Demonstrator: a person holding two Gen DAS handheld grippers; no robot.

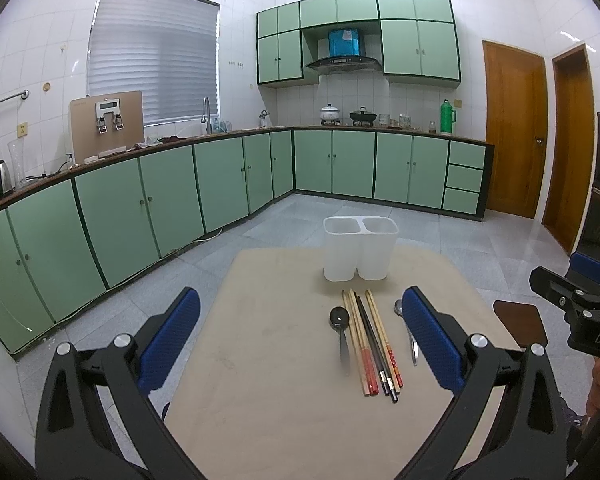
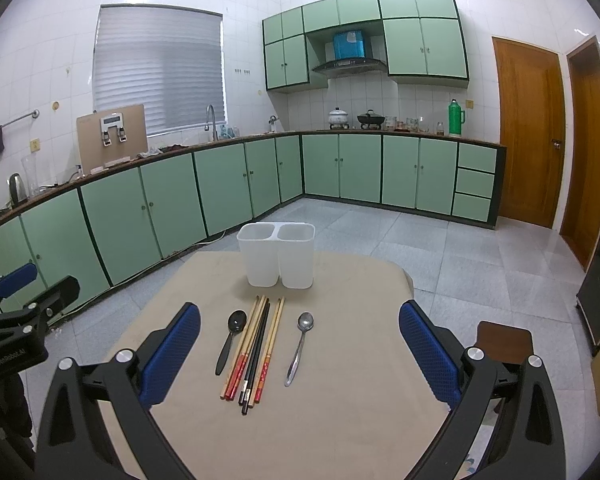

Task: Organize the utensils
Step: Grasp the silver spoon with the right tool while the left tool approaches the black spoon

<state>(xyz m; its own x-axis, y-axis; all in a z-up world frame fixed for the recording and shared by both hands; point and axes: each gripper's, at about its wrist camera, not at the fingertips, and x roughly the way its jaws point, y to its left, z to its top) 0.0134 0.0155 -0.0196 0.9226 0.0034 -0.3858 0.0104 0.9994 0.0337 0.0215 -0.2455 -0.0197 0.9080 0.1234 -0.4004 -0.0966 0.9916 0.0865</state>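
Both claws hover spread wide and empty above the beige table (image 2: 340,420), the left gripper (image 1: 300,344) and right gripper (image 2: 300,352) showing blue ribbed pads. Ahead of the fingers lies a bundle of chopsticks (image 2: 256,352), wood and black. A black spoon (image 2: 230,340) lies left of the bundle, a steel spoon (image 2: 300,346) right; in the left view a pad half hides this one. Beyond the bundle stands a translucent white two-compartment holder (image 2: 278,256).
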